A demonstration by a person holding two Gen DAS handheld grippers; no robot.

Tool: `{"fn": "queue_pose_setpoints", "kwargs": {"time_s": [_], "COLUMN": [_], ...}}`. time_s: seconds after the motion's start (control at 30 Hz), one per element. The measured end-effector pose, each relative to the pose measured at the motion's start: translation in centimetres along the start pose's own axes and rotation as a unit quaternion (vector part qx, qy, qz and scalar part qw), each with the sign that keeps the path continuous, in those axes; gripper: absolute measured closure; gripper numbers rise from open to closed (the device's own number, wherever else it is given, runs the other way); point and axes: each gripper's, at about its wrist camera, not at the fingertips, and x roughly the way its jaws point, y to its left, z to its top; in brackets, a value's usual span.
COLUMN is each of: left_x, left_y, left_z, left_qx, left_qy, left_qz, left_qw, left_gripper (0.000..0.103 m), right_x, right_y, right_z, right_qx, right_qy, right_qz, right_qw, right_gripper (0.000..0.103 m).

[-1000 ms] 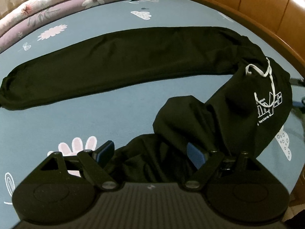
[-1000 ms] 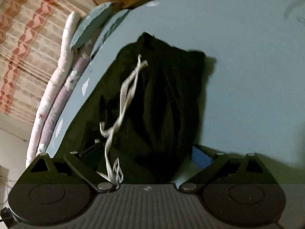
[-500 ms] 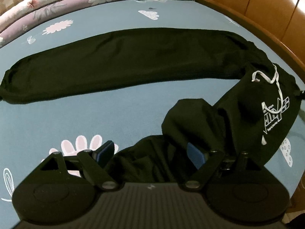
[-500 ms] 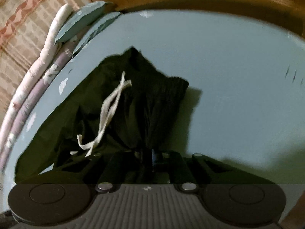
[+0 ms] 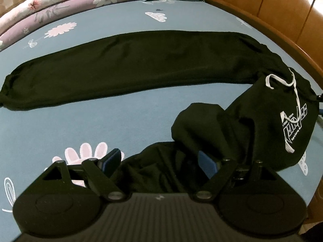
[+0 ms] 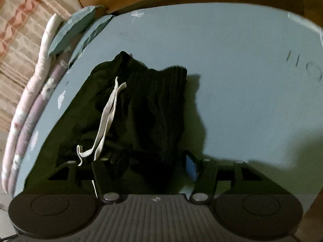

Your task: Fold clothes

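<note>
Bed sheet [image 5: 84,125]: blue, flower-printed; it carries everything here, and its wooden frame [image 5: 282,20] curves round the far side.
Black trousers [image 5: 141,64]: one leg lies flat and straight across the sheet; the other is doubled back in a loose heap at the near side of that flat leg.
Waistband [image 6: 161,92]: bunched, at the frame-side end of the flat leg, with the white drawstring [image 6: 109,117] trailing loose over it.
Left gripper [image 5: 160,161]: jaws spread wide around the heaped leg, clamping nothing.
Right gripper [image 6: 141,165]: jaws parted around the waistband cloth, no squeeze visible; its left finger is lost against the dark fabric.
Risk, heap: closing here would likely catch several layers at once, so the leg drags over crumpled.
Risk, drawstring: lying just beside the right jaws, it could be pinched instead of the waistband and slide out.
Risk, flat leg: a pull from the waistband end may skew it.
</note>
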Motion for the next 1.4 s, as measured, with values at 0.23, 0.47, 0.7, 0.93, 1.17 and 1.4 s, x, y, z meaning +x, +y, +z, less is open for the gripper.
{"fn": "queue_pose_setpoints", "kwargs": {"time_s": [0.23,0.47,0.7,0.93,1.17,1.4], "left_x": [-0.2,-0.5,-0.4,-0.4,-0.8,-1.0], "left_y": [0.0,0.2,0.1,-0.8,-1.4,-2.1], "left_z": [0.1,0.3,0.7,0.4,0.0,0.3], "left_qx": [0.002,0.004,0.01,0.014,0.018,0.024], "left_qy": [0.0,-0.002,-0.002,0.001,0.01,0.01], "left_qz": [0.003,0.006,0.013,0.017,0.034,0.04], "left_qw": [1.0,1.0,0.9999,0.9997,0.9992,0.9989], "left_gripper": [0.02,0.02,0.02,0.02,0.02,0.02], "right_x": [-1.0,-1.9,-2.4,7.3,15.3,14.8], "right_y": [1.7,1.0,4.1,9.9,11.4,11.6], "right_z": [0.1,1.4,6.9,12.3,14.0,14.6], "right_qx": [-0.056,-0.065,-0.138,-0.276,-0.324,-0.318], "right_qy": [0.005,0.02,-0.061,-0.002,0.065,0.034], "right_qz": [-0.041,-0.104,-0.082,-0.051,-0.052,-0.064], "right_qw": [0.998,0.992,0.985,0.96,0.942,0.945], "right_gripper": [0.095,0.063,0.045,0.039,0.026,0.073]}}
